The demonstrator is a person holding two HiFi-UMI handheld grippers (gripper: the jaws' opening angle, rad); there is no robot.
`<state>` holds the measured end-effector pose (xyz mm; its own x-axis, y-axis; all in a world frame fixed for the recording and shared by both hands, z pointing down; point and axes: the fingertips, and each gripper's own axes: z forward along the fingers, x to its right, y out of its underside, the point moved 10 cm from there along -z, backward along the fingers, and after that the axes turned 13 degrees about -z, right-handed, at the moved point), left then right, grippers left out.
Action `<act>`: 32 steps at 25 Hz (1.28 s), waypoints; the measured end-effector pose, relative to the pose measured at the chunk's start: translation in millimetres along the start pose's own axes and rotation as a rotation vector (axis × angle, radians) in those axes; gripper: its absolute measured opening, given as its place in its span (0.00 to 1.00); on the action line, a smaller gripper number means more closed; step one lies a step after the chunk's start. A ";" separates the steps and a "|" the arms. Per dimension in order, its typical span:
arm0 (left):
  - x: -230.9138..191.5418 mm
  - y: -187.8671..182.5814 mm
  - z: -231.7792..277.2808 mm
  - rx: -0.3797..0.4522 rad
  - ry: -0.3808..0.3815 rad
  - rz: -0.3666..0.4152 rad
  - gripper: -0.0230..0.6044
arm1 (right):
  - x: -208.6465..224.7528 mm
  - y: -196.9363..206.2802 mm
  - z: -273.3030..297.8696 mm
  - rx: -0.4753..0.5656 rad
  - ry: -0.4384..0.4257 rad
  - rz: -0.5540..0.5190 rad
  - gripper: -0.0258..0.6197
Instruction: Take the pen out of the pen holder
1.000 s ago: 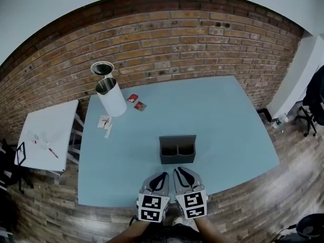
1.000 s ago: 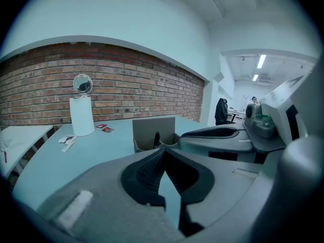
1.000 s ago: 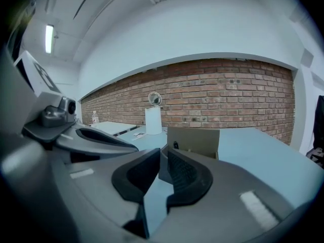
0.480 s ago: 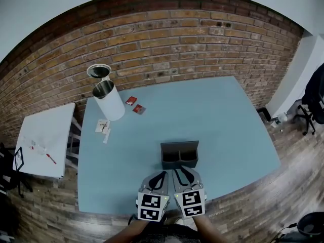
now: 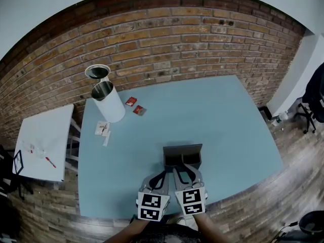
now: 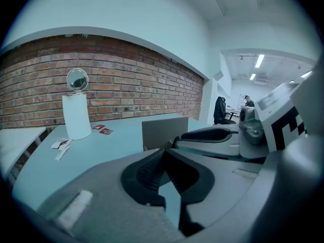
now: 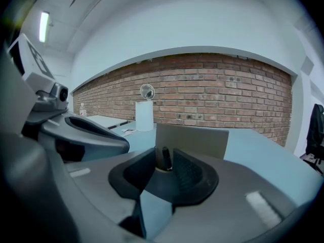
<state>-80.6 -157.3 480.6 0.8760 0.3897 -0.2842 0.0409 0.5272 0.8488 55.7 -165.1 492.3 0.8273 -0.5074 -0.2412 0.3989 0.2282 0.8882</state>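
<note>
Pen (image 7: 165, 158): its dark top is sticking up between the right gripper's jaws, just in front of the holder's wall.
Pen holder (image 5: 183, 149): a grey two-compartment box, sitting at the 6 o'clock side of the blue table (image 5: 223, 115), near the edge.
Right gripper (image 5: 185, 170): its jaws are standing a little apart with the pen top between them. The gap looks too wide for a grip, though I cannot tell whether a pad is touching the pen.
Left gripper (image 5: 161, 174): its jaws are nearly meeting at the tips and holding nothing. It is hovering just beside the right gripper, at the holder's 7 o'clock.
White cylinder (image 5: 110, 103): standing at the table's 10 o'clock corner, with a round mirror (image 5: 97, 72) just behind it.
Red packets (image 5: 131, 100): two are lying at the cylinder's 3 o'clock.
Paper scraps (image 5: 103, 128): lying at the cylinder's 6 o'clock.
</note>
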 end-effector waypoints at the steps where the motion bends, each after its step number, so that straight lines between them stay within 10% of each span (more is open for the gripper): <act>1: -1.5 -0.3 1.9 -0.001 0.003 -0.004 0.04 | 0.4 0.0 2.4 -0.004 0.001 -0.001 0.19; 32: -6.3 -7.8 26.7 -0.014 0.045 0.004 0.04 | 9.8 -2.3 17.0 0.014 0.018 -0.027 0.11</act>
<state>-73.7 -184.1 487.7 0.8538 0.4247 -0.3010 0.0305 0.5364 0.8434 56.1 -184.7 494.5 0.8233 -0.4980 -0.2725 0.4161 0.2028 0.8864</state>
